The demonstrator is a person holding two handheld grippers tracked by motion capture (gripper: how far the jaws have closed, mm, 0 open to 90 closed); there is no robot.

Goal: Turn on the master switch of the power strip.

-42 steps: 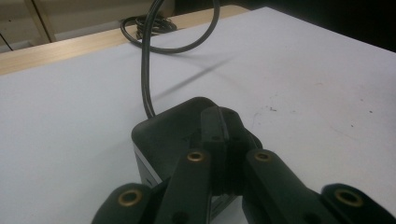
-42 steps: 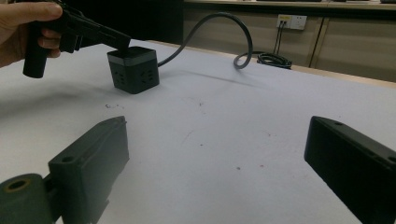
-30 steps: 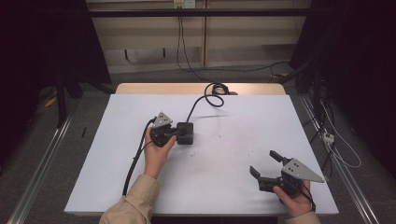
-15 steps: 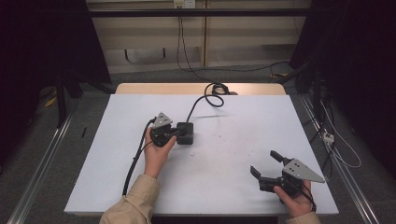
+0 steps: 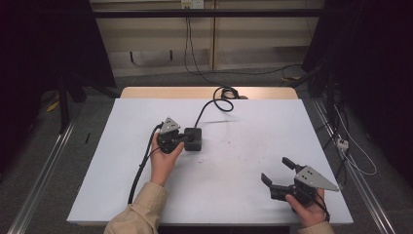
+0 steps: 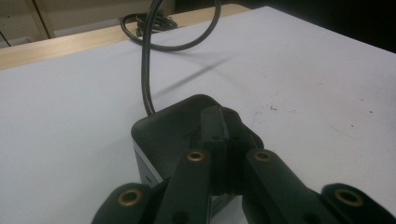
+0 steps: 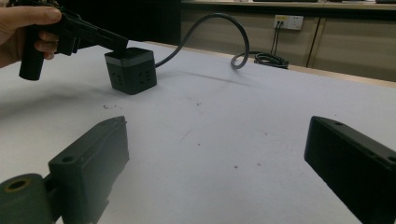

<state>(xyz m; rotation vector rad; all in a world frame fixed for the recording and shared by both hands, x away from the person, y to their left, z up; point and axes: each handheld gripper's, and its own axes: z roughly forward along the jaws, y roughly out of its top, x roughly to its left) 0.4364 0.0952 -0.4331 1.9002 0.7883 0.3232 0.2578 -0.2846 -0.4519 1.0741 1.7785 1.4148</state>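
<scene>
Under the closed left gripper (image 6: 223, 122) tips sits the black socket cube (image 6: 173, 130).

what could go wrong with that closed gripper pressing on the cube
The left gripper rests its shut jaws on top of the cube, not around it, so a push could slide or tip the cube. Its stiff cable arches off the table and may tug it sideways. The right gripper, open near the table edge, is too far off to steady it.
</scene>
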